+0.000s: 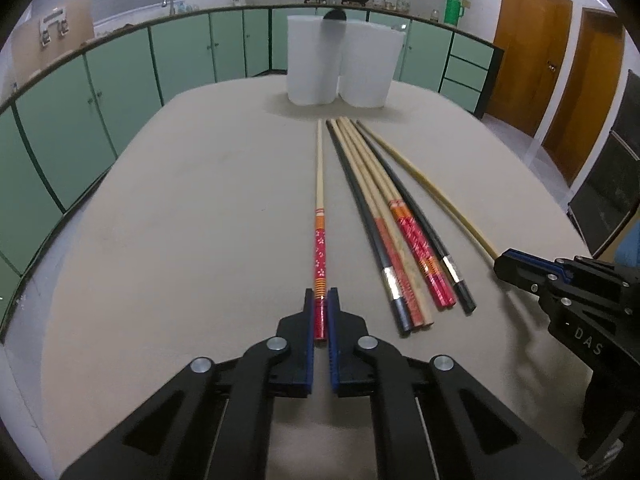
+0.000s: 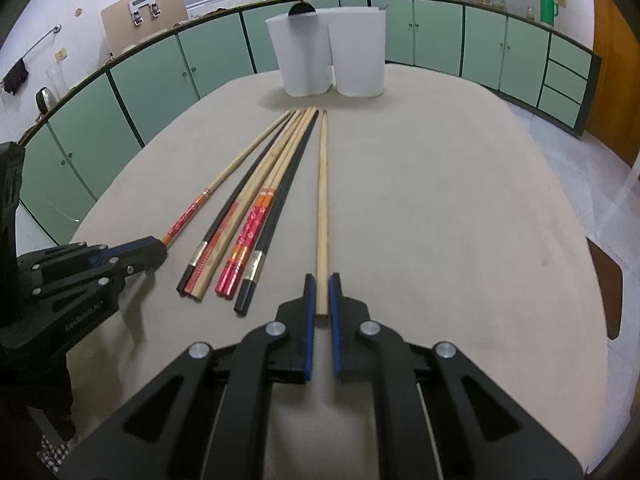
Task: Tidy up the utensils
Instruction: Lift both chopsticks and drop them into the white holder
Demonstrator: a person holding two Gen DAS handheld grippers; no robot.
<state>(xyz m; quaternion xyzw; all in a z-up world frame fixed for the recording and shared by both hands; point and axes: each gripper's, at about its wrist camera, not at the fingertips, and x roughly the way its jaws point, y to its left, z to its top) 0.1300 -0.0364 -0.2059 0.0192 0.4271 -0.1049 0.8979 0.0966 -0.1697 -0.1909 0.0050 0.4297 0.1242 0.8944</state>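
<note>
Left wrist view
Left gripper (image 1: 321, 304): its blue-padded fingers are nearly closed around the red, flower-printed handle end of a pale bamboo chopstick (image 1: 319, 200). The pads look to be touching the handle, so I judge it gripped.
Why so held: the stick lies along the fingers with its tip toward the two white translucent plastic containers (image 1: 340, 64), a line that suits a lift and forward carry.
Bundle: a fanned group of black, plain bamboo and red-handled chopsticks (image 1: 384, 216) lies just right of the held one, apart from it, with the handles nearest the camera.
Right gripper (image 1: 520, 270): it is at the butt of a plain yellowish bamboo chopstick (image 1: 432, 190), the outermost on the right.
Room: the beige table top (image 1: 180, 220) is bare to the left; its far edge lies behind the containers.

Right wrist view
Right gripper (image 2: 322, 296): the fingers are narrowed to a slim gap around the butt of the plain bamboo chopstick (image 2: 322, 200). Whether the pads press it I cannot tell for sure, though they look closed on it.
Why so placed: this stick also points at the white containers (image 2: 328, 56), set off from the bundle (image 2: 256, 208) so that the fingers clear its neighbours.
Left gripper (image 2: 152, 250): seen from the side at the handle of the red-handled chopstick (image 2: 224, 176).
Room: the table (image 2: 460, 200) is bare on the right; the rounded edge curves away there, with floor beyond.
</note>
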